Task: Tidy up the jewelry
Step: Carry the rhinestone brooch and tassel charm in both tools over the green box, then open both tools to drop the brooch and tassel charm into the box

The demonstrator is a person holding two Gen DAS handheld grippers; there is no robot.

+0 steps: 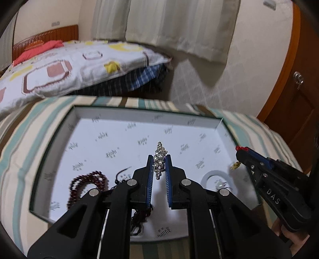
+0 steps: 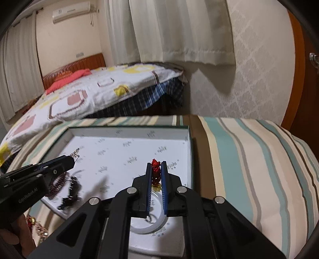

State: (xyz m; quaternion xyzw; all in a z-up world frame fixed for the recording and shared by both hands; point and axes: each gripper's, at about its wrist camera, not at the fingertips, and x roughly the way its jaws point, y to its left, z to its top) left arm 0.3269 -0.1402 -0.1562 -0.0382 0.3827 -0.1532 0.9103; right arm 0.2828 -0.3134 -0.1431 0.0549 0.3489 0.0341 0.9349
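Here both grippers hover over the white tray (image 1: 83, 119): left gripper (image 1: 159, 159) pinches a rhinestone piece (image 1: 159, 159) lengthwise, right gripper (image 2: 156, 166) clamps a red bead piece (image 2: 156, 169).

A striped cloth (image 2: 249, 159) in cream, teal and brown covers the near surface; behind it stands a bed with a patterned quilt (image 1: 65, 69) in white, yellow and pink; a red pillow (image 2: 69, 78) lies near the wooden headboard (image 2: 79, 62); pale curtains (image 2: 169, 29) hang above; an air conditioner (image 2: 70, 11) sits high on the wall; an orange-brown door (image 1: 297, 89) stands at the right.
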